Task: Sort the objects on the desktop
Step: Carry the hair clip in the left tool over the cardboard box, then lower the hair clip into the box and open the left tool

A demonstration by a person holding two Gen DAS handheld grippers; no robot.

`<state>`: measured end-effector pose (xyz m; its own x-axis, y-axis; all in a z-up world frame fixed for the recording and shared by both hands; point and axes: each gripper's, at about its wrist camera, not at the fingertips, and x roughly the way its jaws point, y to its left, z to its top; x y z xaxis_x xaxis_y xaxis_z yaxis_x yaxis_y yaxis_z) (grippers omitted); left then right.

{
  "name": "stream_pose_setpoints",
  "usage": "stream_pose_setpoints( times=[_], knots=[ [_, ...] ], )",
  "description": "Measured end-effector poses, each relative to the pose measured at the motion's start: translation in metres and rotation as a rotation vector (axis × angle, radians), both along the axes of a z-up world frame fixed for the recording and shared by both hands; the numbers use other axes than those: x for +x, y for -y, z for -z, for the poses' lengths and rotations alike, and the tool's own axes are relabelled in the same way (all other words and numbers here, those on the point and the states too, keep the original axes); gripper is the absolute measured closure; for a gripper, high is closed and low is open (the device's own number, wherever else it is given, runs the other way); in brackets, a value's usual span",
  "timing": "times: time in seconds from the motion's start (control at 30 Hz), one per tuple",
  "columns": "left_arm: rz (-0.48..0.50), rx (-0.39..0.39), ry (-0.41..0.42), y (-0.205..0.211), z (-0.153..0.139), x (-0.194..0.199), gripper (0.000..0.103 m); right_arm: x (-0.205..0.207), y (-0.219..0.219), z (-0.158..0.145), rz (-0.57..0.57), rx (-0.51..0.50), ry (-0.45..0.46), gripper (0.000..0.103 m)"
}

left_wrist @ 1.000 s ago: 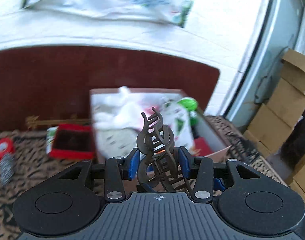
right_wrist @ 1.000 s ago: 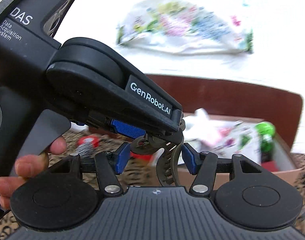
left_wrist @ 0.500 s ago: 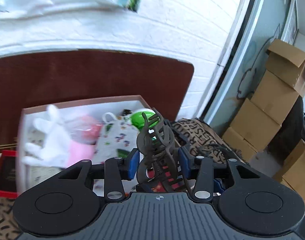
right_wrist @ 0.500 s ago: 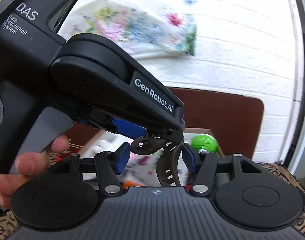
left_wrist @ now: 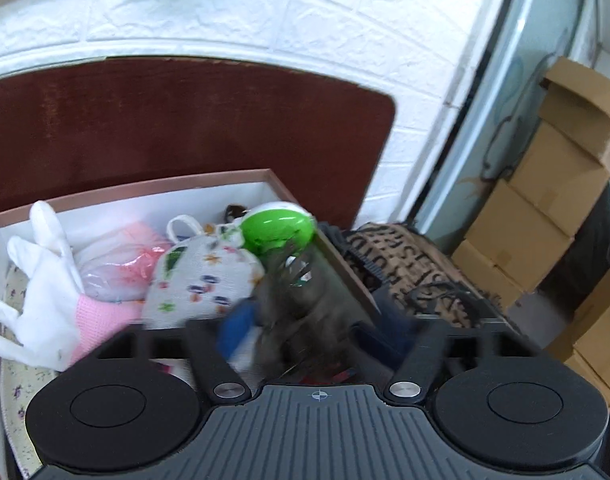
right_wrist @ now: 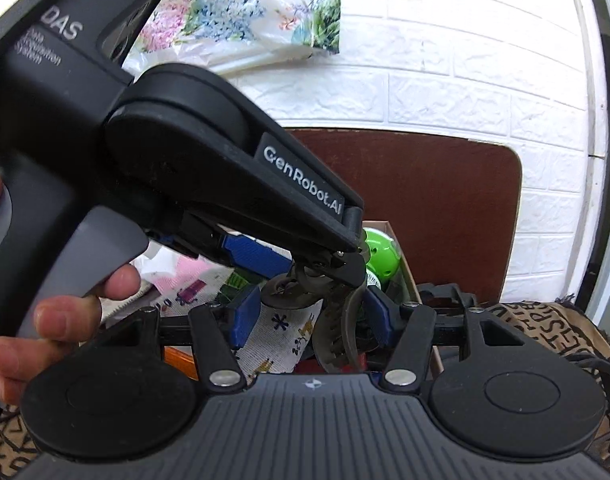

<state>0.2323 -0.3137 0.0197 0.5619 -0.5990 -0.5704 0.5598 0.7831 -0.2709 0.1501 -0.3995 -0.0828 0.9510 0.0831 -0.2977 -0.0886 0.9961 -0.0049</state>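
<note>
My left gripper [left_wrist: 313,324] hangs over the right end of an open pink-rimmed box [left_wrist: 145,188], and its jaws are opening. A dark brown hair claw clip [left_wrist: 301,300] is a blur between its blue pads [left_wrist: 237,328], which no longer press on it. In the right wrist view the clip [right_wrist: 337,328] sits just under the tip of the left tool's black housing [right_wrist: 185,160]. My right gripper [right_wrist: 313,316] stands open close behind it; the clip shows in its gap, apart from the pads. The box holds a white glove [left_wrist: 37,292], a floral pouch [left_wrist: 201,280] and a green cap [left_wrist: 277,232].
A brown board [left_wrist: 185,120] leans on the white brick wall behind the box. A patterned cloth [left_wrist: 405,256] covers the table to the right. Stacked cardboard boxes [left_wrist: 545,208] stand at far right. A hand [right_wrist: 65,312] grips the left tool's trigger. A floral bag [right_wrist: 245,12] hangs on the wall.
Both grippers have swung right and slightly down, over the box's right end. The left jaws have sprung apart and the clip, held upright before, is now a blur lower between them.
</note>
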Motion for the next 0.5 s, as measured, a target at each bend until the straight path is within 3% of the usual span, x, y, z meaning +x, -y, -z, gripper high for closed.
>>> stream_pose_setpoints(
  times=[0.07, 0.17, 0.37, 0.5],
  knots=[
    [-0.024, 0.0, 0.047, -0.002, -0.004, -0.008, 0.0, 0.0, -0.004, 0.003, 0.0, -0.016, 0.002, 0.032],
    [-0.026, 0.016, 0.069, -0.002, -0.008, -0.015, 0.0, -0.01, -0.003, 0.006, 0.036, -0.041, 0.018, 0.017],
    [-0.024, 0.01, 0.049, -0.01, -0.005, -0.027, 0.0, -0.02, -0.003, 0.003, 0.074, -0.026, 0.031, 0.005],
    [-0.036, -0.001, 0.036, -0.018, -0.005, -0.035, 0.0, -0.013, -0.006, 0.003, 0.086, -0.033, 0.017, 0.002]
  ],
)
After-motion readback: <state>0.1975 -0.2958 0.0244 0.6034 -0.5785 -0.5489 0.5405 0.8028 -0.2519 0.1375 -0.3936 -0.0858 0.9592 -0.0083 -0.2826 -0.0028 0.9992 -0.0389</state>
